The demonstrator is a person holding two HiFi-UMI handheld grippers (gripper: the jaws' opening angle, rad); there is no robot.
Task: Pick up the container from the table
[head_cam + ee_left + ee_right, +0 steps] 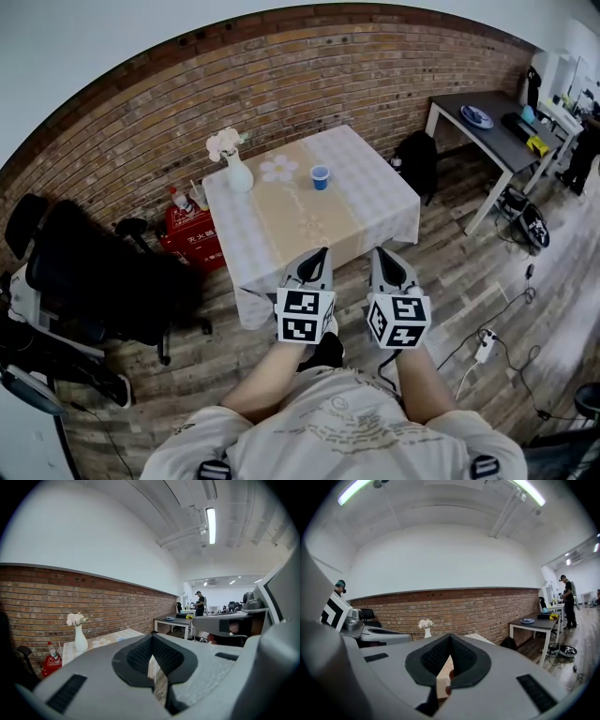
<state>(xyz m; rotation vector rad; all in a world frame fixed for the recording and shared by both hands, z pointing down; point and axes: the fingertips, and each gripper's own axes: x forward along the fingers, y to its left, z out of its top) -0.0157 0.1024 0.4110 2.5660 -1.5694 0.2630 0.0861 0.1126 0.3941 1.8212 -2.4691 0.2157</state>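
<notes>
1. On the far half of the tabletop [375, 192], which has a checked cloth and a tan runner down its middle, the small blue container [320, 177] stands upright at the runner's right edge.
2. Left of it lies a white flower-shaped mat [278, 168]. Further left, a white vase [238, 174] of pale flowers stands near the tabletop's left edge.
3. The left gripper [322, 251] hangs at the near edge of the tabletop, well apart from the container. Its jaws are pressed together tip to tip with nothing between them.
4. The right gripper [380, 251] is just beside it, its jaws likewise closed on nothing.
5. A red crate [192, 230] sits on the wooden floor by the brick wall [281, 75], with a black office chair [103, 272] to its left.
</notes>
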